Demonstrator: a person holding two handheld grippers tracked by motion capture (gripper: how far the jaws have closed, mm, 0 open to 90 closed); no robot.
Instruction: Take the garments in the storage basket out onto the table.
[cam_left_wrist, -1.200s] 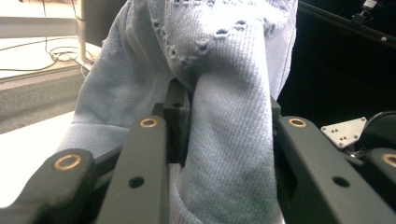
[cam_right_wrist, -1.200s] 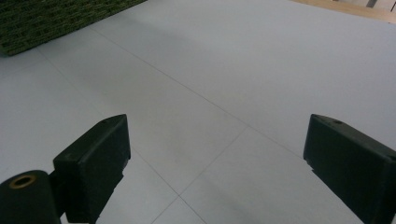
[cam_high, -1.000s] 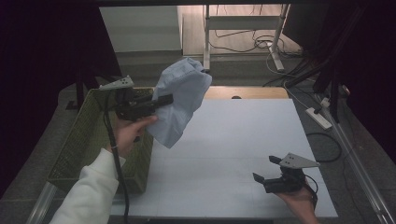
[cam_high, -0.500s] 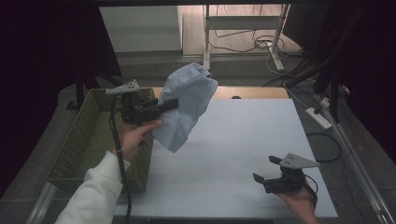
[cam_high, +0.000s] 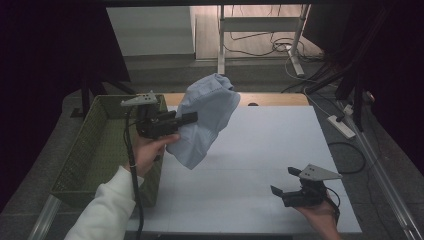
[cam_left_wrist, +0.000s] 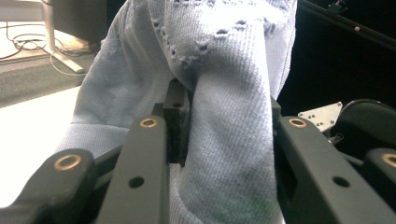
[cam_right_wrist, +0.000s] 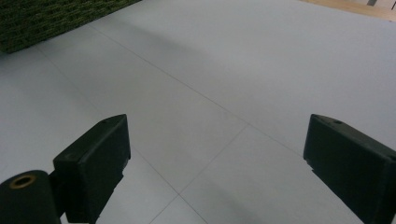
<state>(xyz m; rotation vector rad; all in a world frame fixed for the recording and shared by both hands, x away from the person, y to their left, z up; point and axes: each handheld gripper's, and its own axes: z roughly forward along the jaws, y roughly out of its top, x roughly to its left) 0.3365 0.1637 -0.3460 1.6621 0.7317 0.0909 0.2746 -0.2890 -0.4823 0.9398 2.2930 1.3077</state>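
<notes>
A: Holding position confirmed for the left gripper? State what sits between its jaws.

B: Its black jaws pinch a fold of the pale blue knitted cloth. In the left gripper view the knit is pressed between both jaws and rises past them. The cloth hangs in the air, bunched above the jaws and drooping below them, over the left part of the white table top, just beside the green woven basket.

A: And the right gripper?

B: Its jaws stand spread with nothing between them. It rests low at the near right corner of the table, well apart from the cloth. The right gripper view shows bare white surface between the jaws.

A: Differences from the earlier high view?

B: The left gripper and the cloth have shifted slightly to the right, away from the basket. The grip on the cloth is unchanged. The right gripper has kept its place.
</notes>
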